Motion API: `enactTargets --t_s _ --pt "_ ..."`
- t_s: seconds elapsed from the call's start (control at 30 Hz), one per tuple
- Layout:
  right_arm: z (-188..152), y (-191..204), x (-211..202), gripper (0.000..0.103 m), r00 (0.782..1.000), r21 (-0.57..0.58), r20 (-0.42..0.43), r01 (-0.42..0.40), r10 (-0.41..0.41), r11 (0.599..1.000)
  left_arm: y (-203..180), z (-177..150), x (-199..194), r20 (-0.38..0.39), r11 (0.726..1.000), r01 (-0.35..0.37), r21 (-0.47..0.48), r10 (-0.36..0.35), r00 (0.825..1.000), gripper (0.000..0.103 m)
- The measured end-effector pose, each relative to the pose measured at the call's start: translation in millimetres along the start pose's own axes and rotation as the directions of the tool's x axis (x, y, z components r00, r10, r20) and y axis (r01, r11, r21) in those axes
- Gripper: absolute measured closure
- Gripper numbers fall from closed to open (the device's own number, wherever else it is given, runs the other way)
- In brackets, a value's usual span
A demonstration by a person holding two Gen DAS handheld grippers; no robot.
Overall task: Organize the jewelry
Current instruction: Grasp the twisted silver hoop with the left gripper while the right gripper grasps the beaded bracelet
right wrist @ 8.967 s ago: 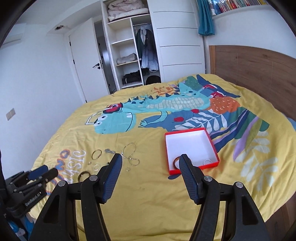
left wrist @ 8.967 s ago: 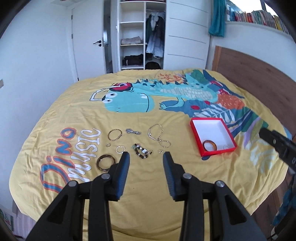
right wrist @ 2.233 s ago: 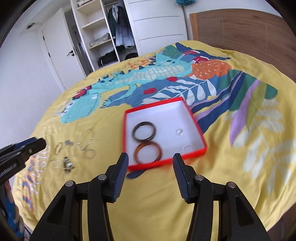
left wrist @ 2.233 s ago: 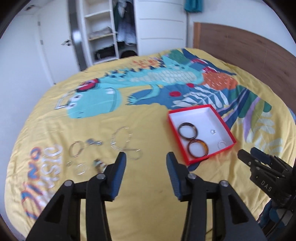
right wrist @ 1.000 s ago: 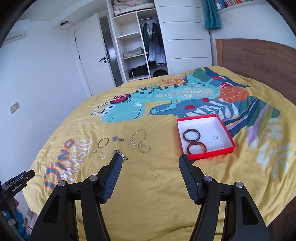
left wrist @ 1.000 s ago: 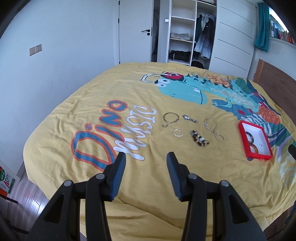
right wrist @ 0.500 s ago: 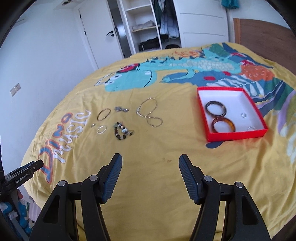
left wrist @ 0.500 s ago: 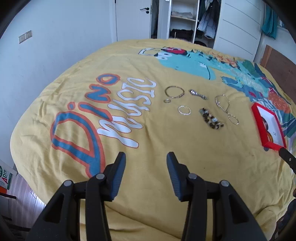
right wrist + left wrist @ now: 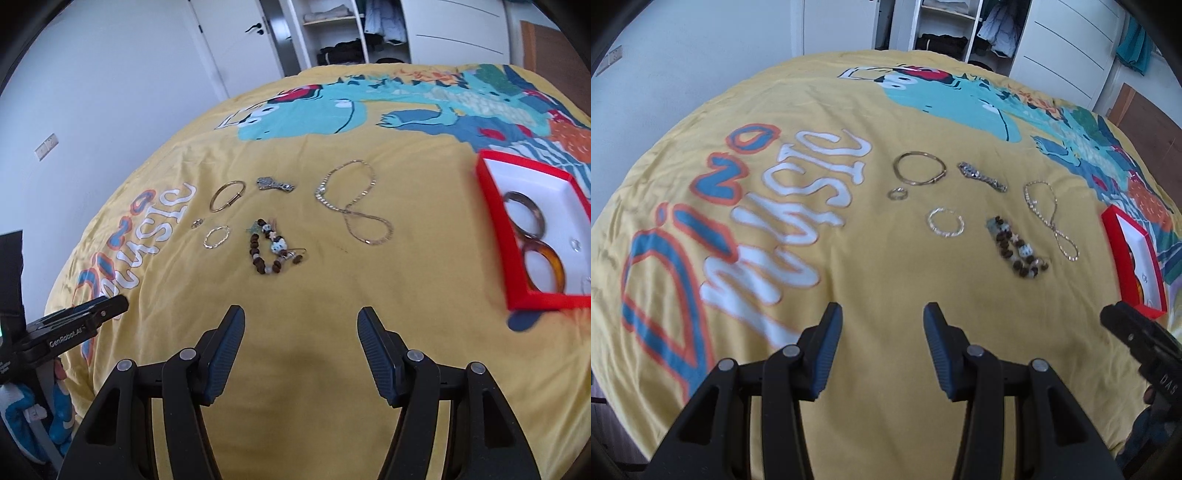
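Jewelry lies loose on the yellow bedspread: a gold bangle (image 9: 919,168) (image 9: 227,195), a small ring (image 9: 898,193), a silver twisted bracelet (image 9: 945,222) (image 9: 217,236), a silver clasp piece (image 9: 981,177) (image 9: 275,184), a beaded bracelet (image 9: 1015,247) (image 9: 271,248) and a chain necklace (image 9: 1051,218) (image 9: 352,206). The red box (image 9: 495,225) (image 9: 1123,254) at the right holds two dark bangles (image 9: 532,236). My left gripper (image 9: 882,317) hovers open, short of the jewelry. My right gripper (image 9: 301,319) is open too, below the beaded bracelet. Both are empty.
The bedspread (image 9: 849,258) carries a dinosaur print and large lettering. A white wall, a door (image 9: 236,40) and an open wardrobe (image 9: 343,33) stand beyond the bed. A wooden headboard (image 9: 1145,118) is at the far right. The bed's edge drops off at the left.
Both grippers have come down and closer to the bed, tilting more steeply; the jewelry looks larger and nearer. Their jaws stand as wide as before.
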State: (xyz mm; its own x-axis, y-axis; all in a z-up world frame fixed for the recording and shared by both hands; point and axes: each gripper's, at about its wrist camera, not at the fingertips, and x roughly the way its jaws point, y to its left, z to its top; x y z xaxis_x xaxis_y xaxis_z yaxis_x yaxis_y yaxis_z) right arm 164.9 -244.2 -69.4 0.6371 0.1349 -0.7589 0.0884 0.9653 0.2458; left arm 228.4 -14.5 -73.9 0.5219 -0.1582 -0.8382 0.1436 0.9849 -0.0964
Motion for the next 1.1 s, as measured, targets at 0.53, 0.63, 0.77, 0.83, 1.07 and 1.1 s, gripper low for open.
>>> enactTargets --t_s 0.53,0.63,0.77,0.83,1.07,1.1 --pt "43.8 15.3 87.7 0.040 0.996 -0.131 -0.052 -0.085 0.078 0.988 -22.7 64.4 91.5 -0.067 0.992 0.122 0.013 -0.121 0.990 0.060" --pt "45.3 17.7 102.4 0.040 0.994 -0.145 -0.068 -0.090 0.081 0.985 -23.7 64.6 110.6 -0.097 0.994 0.113 0.010 -0.112 0.989 0.060" --pt "45.3 20.7 119.4 0.040 0.994 -0.167 -0.083 -0.090 0.077 0.982 -25.3 63.3 119.7 -0.096 0.994 0.103 0.019 -0.101 0.990 0.062" --pt "44.7 22.0 126.2 0.040 0.994 -0.178 -0.086 -0.082 0.067 0.981 -29.4 62.2 122.3 -0.090 0.995 0.086 0.049 -0.081 0.993 0.062" --pt "41.7 23.9 131.2 0.063 0.995 -0.192 -0.078 -0.068 0.054 0.979 -33.2 59.6 121.8 -0.069 0.994 0.082 0.069 -0.077 0.995 0.084" --pt "40.8 22.8 130.2 0.070 0.995 -0.187 -0.080 -0.071 0.057 0.980 -35.9 58.6 120.6 -0.067 0.994 0.078 0.080 -0.073 0.995 0.090"
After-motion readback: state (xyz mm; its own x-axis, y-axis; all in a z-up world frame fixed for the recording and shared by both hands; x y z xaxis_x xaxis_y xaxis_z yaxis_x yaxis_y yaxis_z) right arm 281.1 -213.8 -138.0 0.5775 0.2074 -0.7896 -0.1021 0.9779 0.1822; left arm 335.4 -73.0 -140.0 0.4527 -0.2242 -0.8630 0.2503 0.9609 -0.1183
